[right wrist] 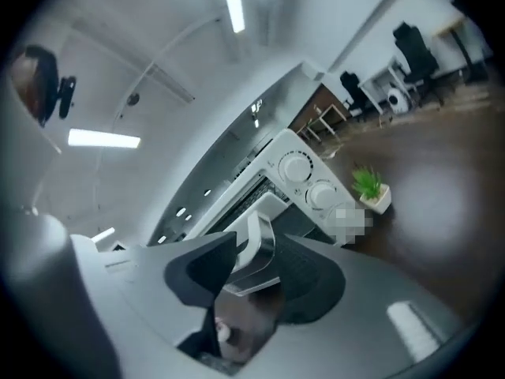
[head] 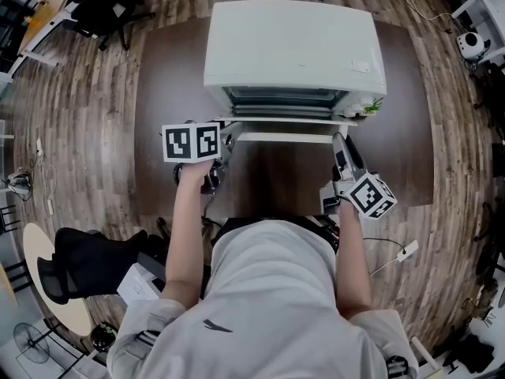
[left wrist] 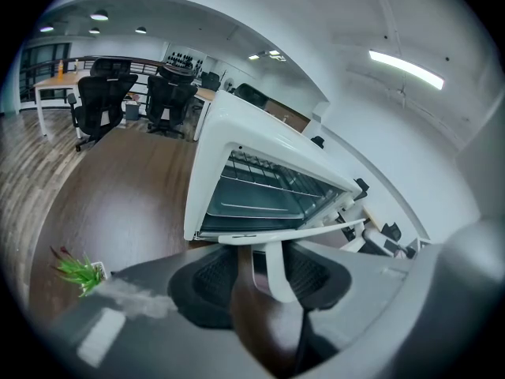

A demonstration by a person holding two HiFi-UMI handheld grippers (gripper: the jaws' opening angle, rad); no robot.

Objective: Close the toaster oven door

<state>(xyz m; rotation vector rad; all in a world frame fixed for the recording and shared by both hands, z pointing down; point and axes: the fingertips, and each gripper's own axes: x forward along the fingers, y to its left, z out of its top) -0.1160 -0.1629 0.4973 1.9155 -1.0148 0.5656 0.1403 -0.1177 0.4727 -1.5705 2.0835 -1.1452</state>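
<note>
The white toaster oven [head: 292, 46] stands on the dark brown table [head: 158, 93] with its door [head: 288, 121] hanging open and flat toward me. Along the door's front edge runs the white handle [head: 288, 138]. My left gripper [head: 225, 144] is at the handle's left end. In the left gripper view the handle's post [left wrist: 276, 271] stands between the jaws of the left gripper [left wrist: 264, 279], against the right pad, with a gap on its left. My right gripper [head: 339, 142] is at the right end. There the handle [right wrist: 256, 251] lies between the spread jaws of the right gripper [right wrist: 252, 279], and neither pad presses on it.
A small potted plant [head: 371, 105] stands beside the oven's right side, near its knobs [right wrist: 296, 166]. The oven rack [left wrist: 268, 184] shows inside the cavity. Black office chairs [left wrist: 102, 97] stand on the wood floor beyond the table. My torso is close to the table's front edge.
</note>
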